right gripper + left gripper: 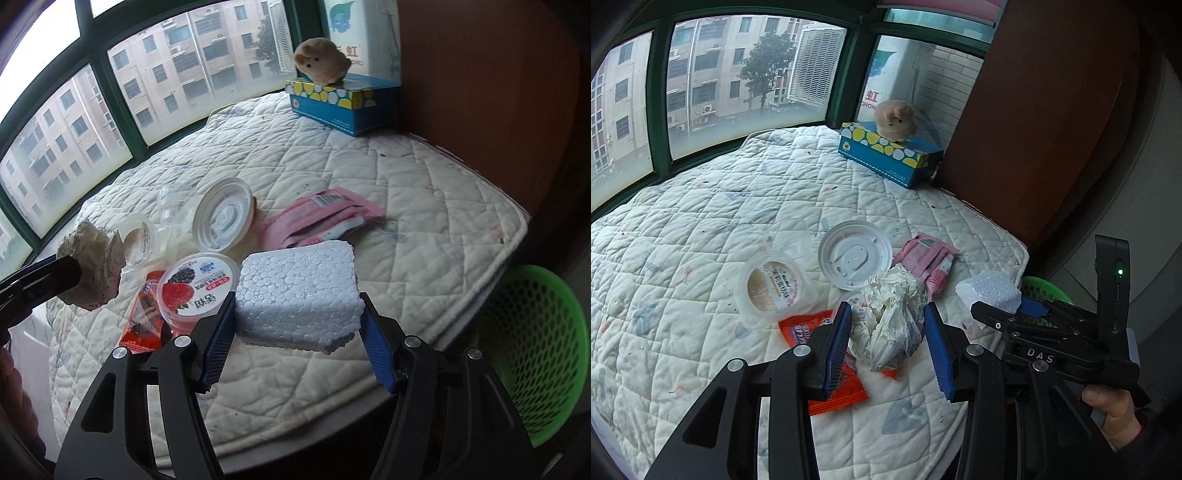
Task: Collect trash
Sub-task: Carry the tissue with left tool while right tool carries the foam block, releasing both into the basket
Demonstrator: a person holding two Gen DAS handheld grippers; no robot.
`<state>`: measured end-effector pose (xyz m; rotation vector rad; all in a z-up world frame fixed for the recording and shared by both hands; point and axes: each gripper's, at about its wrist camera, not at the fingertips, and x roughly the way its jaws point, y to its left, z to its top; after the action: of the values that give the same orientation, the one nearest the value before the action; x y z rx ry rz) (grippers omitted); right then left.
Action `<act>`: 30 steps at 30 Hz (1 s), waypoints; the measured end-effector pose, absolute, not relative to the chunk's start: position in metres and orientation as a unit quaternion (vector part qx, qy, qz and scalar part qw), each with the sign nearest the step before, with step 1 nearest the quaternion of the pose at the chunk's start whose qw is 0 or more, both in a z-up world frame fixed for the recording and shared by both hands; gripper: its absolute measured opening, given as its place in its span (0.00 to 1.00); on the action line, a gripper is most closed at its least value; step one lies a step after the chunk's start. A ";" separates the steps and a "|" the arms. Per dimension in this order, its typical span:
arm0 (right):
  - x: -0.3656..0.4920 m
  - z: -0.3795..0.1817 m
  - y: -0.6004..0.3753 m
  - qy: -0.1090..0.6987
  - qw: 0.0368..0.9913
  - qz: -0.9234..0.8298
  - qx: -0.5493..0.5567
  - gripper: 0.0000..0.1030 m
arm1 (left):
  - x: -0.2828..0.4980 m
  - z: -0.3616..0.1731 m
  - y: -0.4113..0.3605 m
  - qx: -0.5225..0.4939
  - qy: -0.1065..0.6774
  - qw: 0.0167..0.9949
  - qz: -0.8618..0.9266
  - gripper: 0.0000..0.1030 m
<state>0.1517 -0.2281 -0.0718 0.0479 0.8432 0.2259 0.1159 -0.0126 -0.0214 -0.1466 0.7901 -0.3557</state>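
Styrofoam block (299, 291) is sitting clamped in the right claw (297, 339); the green basket (535, 354) is lying to its right. The left claw (888, 339) is apparently gripping crumpled paper (890, 317).

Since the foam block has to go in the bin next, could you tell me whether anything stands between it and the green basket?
Nothing visible does. The foam block sits clamped in the right gripper above the mattress edge, and the green basket stands open on the floor just beyond.
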 end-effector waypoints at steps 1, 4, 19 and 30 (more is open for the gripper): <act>0.149 -0.071 -0.236 0.407 0.907 0.104 0.027 0.62 | 0.116 -0.021 -0.019 -0.069 0.384 0.904 -0.178 0.38; 0.140 -0.070 -0.259 0.404 0.910 0.085 0.033 0.62 | 0.117 -0.021 -0.041 -0.061 0.388 0.899 -0.195 0.38; 0.104 -0.074 -0.393 0.399 0.913 -0.034 0.075 0.62 | 0.125 -0.023 -0.152 -0.013 0.404 0.872 -0.276 0.38; 0.085 -0.083 -0.460 0.402 0.905 -0.097 0.102 0.70 | 0.134 -0.035 -0.231 0.019 0.421 0.847 -0.324 0.38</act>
<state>0.0847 -0.4604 -0.0831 0.2097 0.8300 -0.2003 0.1337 -0.2312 -0.0350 0.0408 0.8881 -0.6826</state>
